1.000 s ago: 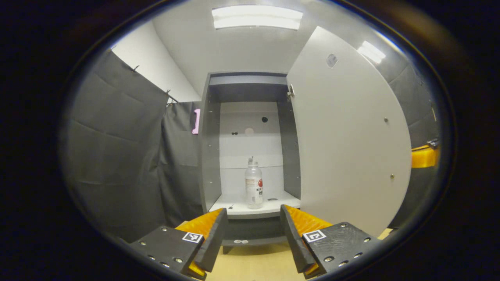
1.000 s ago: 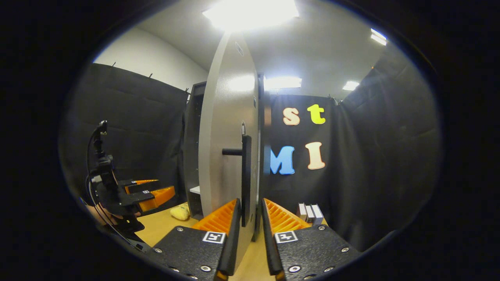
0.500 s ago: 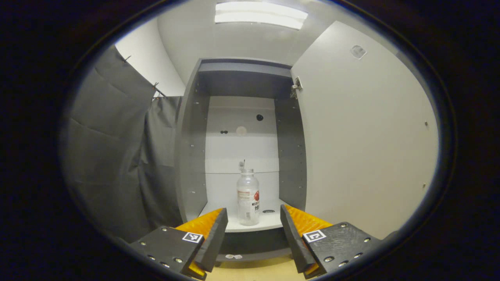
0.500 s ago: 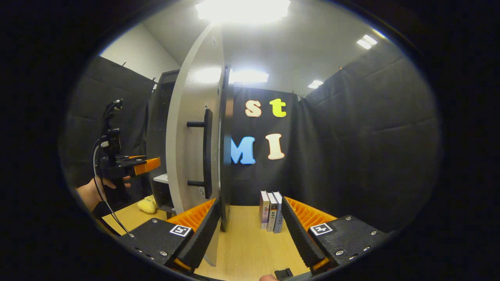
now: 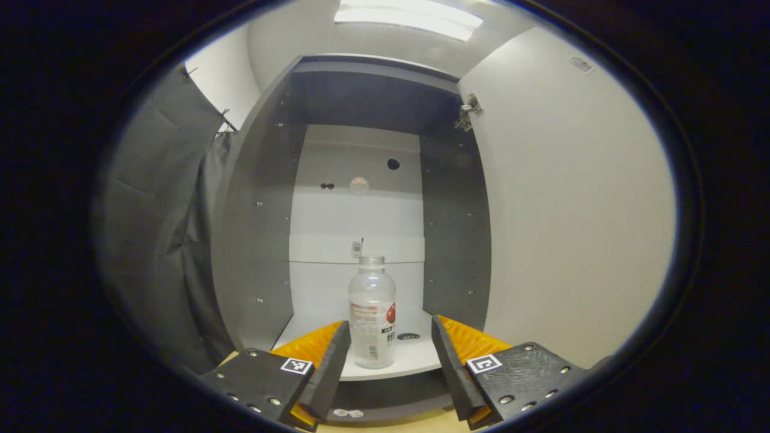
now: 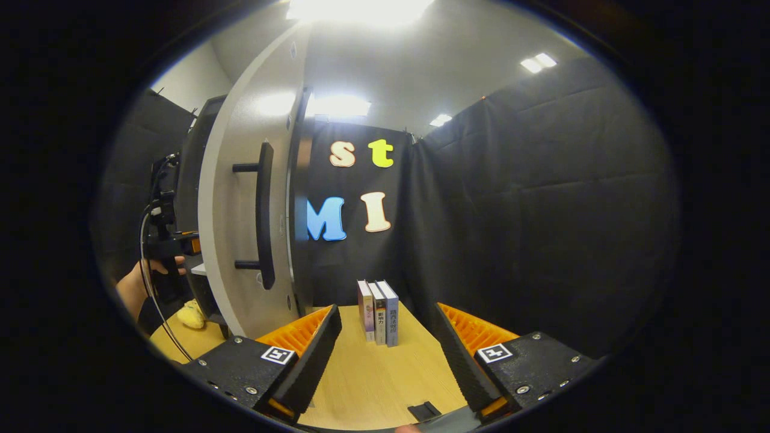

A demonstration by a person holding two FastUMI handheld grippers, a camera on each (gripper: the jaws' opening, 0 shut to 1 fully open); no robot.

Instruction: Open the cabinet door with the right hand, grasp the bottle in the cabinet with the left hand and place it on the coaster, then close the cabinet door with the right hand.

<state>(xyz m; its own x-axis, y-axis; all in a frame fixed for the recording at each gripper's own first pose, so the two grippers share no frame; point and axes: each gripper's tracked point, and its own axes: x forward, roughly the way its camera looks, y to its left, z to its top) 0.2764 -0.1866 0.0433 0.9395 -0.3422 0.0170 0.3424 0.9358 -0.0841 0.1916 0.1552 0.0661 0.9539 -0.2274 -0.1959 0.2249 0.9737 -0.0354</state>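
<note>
On the cabinet's point(image 5: 258, 198) lower shelf near its front edge: bottle point(image 5: 372, 313), upright. Left gripper point(image 5: 385, 355) spread, bottle between fingertips, untouched. Door point(image 5: 571, 210) swung wide. Right gripper point(image 6: 385, 352) spread, empty, off the handle point(image 6: 263, 216).

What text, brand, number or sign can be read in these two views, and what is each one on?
No text is clearly legible.
Label on the bottle in the cabinet: red and dark print, too blurred to read.
Spines of the three books standing on the table: characters too small to read.
Square coded tag: a black-and-white pattern, no letters.
</note>
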